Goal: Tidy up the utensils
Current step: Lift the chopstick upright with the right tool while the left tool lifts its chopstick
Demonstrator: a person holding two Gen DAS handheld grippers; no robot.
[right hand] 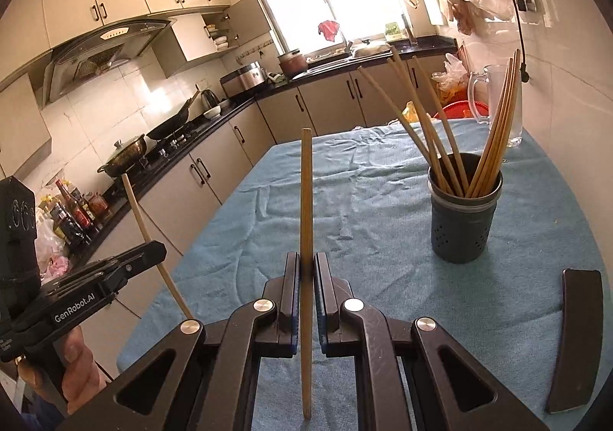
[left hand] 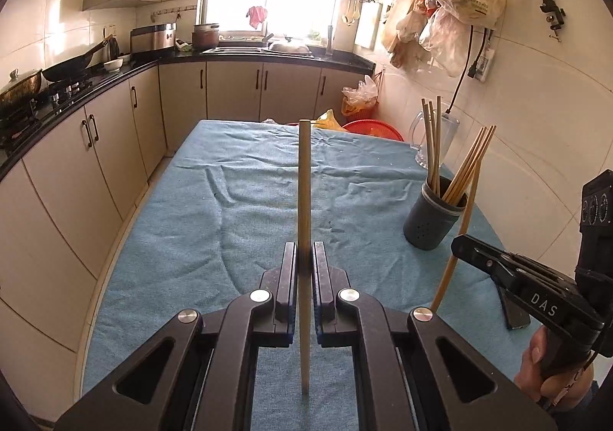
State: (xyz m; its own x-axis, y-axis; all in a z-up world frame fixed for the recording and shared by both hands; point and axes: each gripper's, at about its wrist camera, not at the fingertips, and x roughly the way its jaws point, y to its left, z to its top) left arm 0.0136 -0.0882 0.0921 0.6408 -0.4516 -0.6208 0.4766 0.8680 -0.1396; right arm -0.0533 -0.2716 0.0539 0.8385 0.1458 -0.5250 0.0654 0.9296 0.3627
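**Observer:** What have you got in hand?

**Operator:** One chopstick per side. My left gripper [left hand: 305,258] is clamped on a pale wooden chopstick [left hand: 304,178], which stands nearly upright between the pads, with a long length above and a shorter one below. My right gripper [right hand: 306,270] is pinched the same way on a second chopstick [right hand: 306,201]. Both are held up clear of the blue cloth on the bench [left hand: 230,201].

**Observer:** How do they handle?

**Operator:** I'd judge them very light, stiff and smooth. There's no risk of crushing them, but a thin round stick can pivot or slide in flat pads. I'm holding each below its middle, so the long upper end could swing. A grip nearer the middle would steady it, I think.

**Observer:** Where are they going?

**Operator:** Presumably into the dark grey holder [right hand: 464,216] on the right side of the bench, ahead of my right gripper and well apart from the left one.

**Observer:** Counts?

**Operator:** Two chopsticks are in the grippers. The holder has two clusters: about four leaning left and a tight fan of roughly four leaning right. They overlap, so I can't be exact. There is one holder and one clear jug [right hand: 498,101] behind it. A flat dark curved piece [right hand: 574,335] lies on the cloth near my right side. I see no loose chopsticks left on the cloth.
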